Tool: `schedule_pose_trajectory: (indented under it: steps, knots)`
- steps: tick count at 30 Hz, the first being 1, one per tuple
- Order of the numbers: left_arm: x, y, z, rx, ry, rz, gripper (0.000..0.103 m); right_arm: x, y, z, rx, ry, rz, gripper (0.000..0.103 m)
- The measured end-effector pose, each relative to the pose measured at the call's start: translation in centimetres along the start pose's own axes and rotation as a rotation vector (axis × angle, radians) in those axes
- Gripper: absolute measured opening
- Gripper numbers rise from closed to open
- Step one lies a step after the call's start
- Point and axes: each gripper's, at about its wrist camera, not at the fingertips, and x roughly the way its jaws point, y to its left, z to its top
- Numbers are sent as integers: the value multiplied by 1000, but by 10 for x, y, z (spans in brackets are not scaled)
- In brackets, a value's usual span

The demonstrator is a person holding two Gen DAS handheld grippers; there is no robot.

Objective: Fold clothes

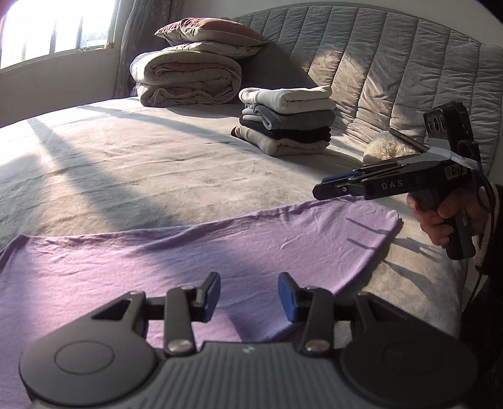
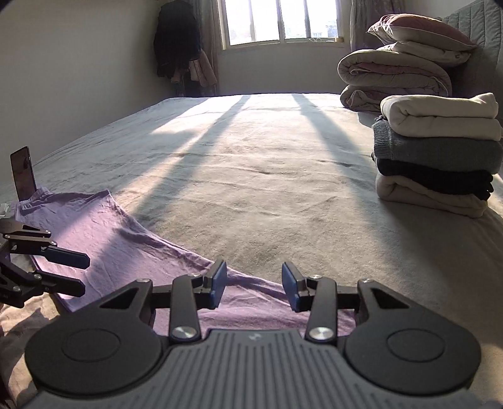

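Left wrist view: purple garment (image 1: 188,251) is spread on bed (image 1: 157,163); left gripper (image 1: 248,295) and right gripper (image 2: 254,284) are held apart, empty, above it.

- The left wrist camera sits low behind the left gripper (image 1: 248,297), just above the purple garment (image 1: 188,261) at the near edge of the bed (image 1: 141,163), and faces across it toward the quilted headboard (image 1: 393,63).
- The right gripper (image 1: 327,185) enters this view from the right, side-on, with the hand (image 1: 440,217) on its grip.
- The right wrist camera, equally low, looks along the right gripper (image 2: 254,286) across the bed to the window (image 2: 279,20).
- Both views share the garment, the stack of folded clothes (image 2: 437,157) and the rolled bedding (image 2: 396,75) (seen here at the right edge).
- The left gripper (image 2: 80,273) shows at the left edge.
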Motion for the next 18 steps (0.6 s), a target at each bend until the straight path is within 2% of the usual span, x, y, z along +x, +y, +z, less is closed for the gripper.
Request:
schedule_pose_trajectory:
  steps: [2, 8, 13, 18]
  knots:
    - [5, -2, -10, 20, 25, -6, 42, 9, 18, 6, -5, 19, 61, 43]
    - [2, -9, -21, 46, -3, -15, 43, 44, 79, 19, -39, 81, 203, 42]
    - [-2, -10, -25, 37, -10, -38, 44, 76, 113, 28, -61, 125, 253, 39]
    - [-7, -15, -32, 53, -19, -50, 46, 106, 127, 34, -80, 153, 231, 39]
